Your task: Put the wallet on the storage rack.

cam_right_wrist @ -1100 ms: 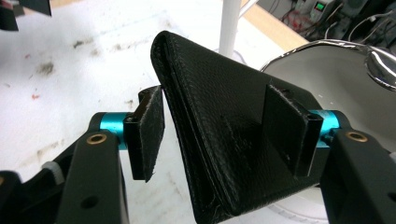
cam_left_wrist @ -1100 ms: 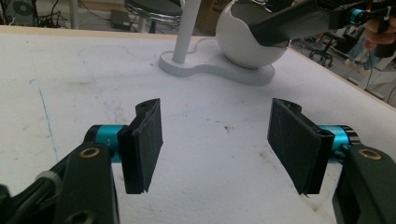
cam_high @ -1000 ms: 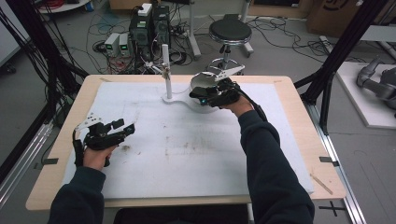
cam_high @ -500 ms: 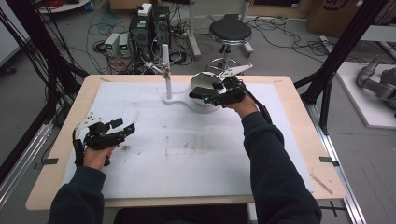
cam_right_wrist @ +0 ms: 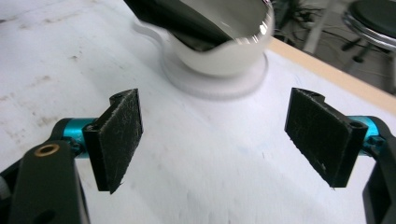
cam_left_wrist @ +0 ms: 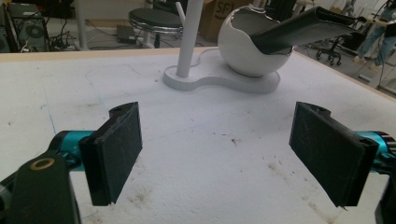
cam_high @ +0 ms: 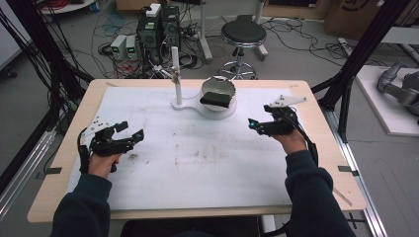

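High view shows one table (cam_high: pixel 316 163) under one white sheet (cam_high: pixel 197 168), one white stand (cam_high: pixel 176 74) sharing a base with one white bowl (cam_high: pixel 218 91) — one flat black object (cam_high: pixel 215 99) leans in that bowl. Two grippers: the left gripper (cam_high: pixel 129 131) sits well apart near the left edge, the right gripper (cam_high: pixel 254 124) nearer, right of the bowl. Both have just been opening — jaws wide, nothing between them.

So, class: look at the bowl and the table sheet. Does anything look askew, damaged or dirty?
Yes. A flat black object lies tilted in the white bowl, one end jutting past its rim. The rim looks jagged, as though chipped. Dark smudges mark the white sheet.
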Tool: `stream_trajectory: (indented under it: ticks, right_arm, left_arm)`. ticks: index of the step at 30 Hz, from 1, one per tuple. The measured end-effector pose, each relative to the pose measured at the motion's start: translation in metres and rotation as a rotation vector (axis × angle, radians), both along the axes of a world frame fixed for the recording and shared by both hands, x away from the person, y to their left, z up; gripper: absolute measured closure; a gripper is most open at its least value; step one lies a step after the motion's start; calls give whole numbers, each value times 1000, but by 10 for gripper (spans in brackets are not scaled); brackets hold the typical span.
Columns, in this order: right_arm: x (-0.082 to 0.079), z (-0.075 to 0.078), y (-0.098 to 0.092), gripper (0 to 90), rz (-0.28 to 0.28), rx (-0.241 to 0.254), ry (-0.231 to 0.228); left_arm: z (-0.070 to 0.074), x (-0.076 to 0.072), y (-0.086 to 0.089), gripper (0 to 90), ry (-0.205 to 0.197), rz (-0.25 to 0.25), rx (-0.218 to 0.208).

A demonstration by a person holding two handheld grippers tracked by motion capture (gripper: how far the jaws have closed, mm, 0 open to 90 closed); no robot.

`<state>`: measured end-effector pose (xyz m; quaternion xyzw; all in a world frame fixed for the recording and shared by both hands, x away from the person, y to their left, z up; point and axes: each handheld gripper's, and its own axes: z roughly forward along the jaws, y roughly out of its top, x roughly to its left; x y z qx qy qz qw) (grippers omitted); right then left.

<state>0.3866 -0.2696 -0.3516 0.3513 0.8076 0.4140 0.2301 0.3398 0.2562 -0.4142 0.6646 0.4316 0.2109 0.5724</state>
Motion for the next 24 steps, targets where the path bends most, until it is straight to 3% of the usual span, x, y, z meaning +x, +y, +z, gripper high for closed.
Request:
stream_trajectory:
  ticks: [6,13,24]
  right_arm:
    - [-27,-23,-15,193,-62,82,-9]
    - [-40,-42,-19,193,-96,81,-6]
    - [-43,-44,-27,193,-121,91,-9]
  left_arm:
    - [3,-3,0,172,-23,1,-22]
    - [3,-6,-2,172,-31,-5,-9]
    - [3,-7,-7,174,-26,-20,8]
